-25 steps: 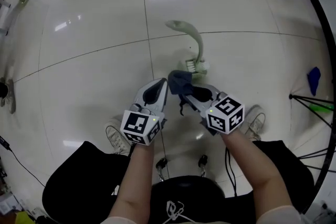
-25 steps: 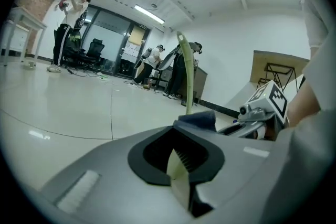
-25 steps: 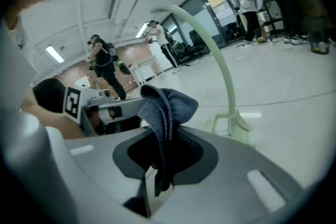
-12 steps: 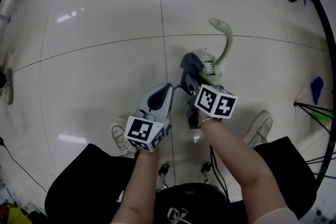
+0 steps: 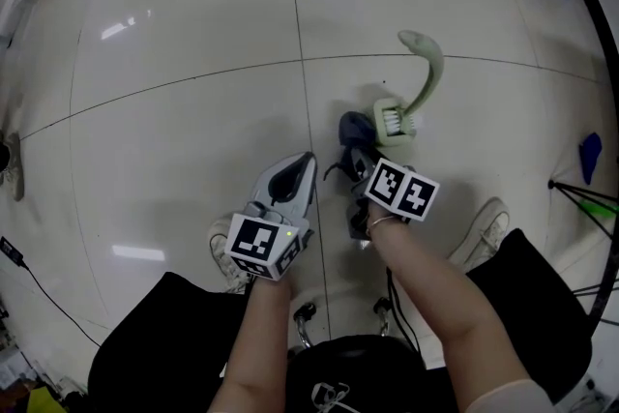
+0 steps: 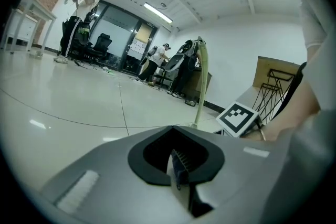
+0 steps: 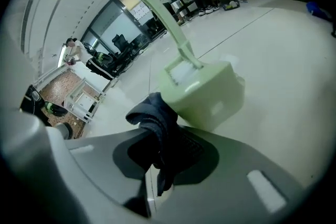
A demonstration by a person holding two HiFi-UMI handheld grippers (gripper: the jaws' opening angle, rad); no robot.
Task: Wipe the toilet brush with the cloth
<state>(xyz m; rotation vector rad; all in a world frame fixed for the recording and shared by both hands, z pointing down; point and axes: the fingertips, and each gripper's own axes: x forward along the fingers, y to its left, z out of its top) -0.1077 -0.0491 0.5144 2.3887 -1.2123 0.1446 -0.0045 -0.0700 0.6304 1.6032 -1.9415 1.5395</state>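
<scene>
The right gripper [image 5: 357,157] [image 7: 157,162] is clamped on a dark blue cloth [image 5: 353,129] [image 7: 152,113], which bunches up out of the closed jaws and hangs a little below them. The cloth's upper fold lies against, or just beside, the near left corner of the pale green toilet brush [image 5: 397,119] [image 7: 202,94]; contact cannot be told for sure. The brush stands on the floor [image 5: 174,111] straight ahead of this gripper, with its block-shaped end down and its curved handle arching up and away. The left gripper [image 5: 305,162] [image 6: 176,165] has its jaws pressed together with nothing between them. It points forward just left of the cloth, apart from both cloth and brush, and in its own view the brush handle [image 6: 202,81] rises as a thin stalk to the right. Behind the grippers, the person's left shoe [image 5: 221,251] and right shoe [image 5: 481,229] flank the forearms. Glossy white tile runs wide and bare to the left and ahead. To the right, room ends sooner: a small blue thing [image 5: 590,157] lies on the floor near a black curved rail [image 5: 604,82] along that edge.
</scene>
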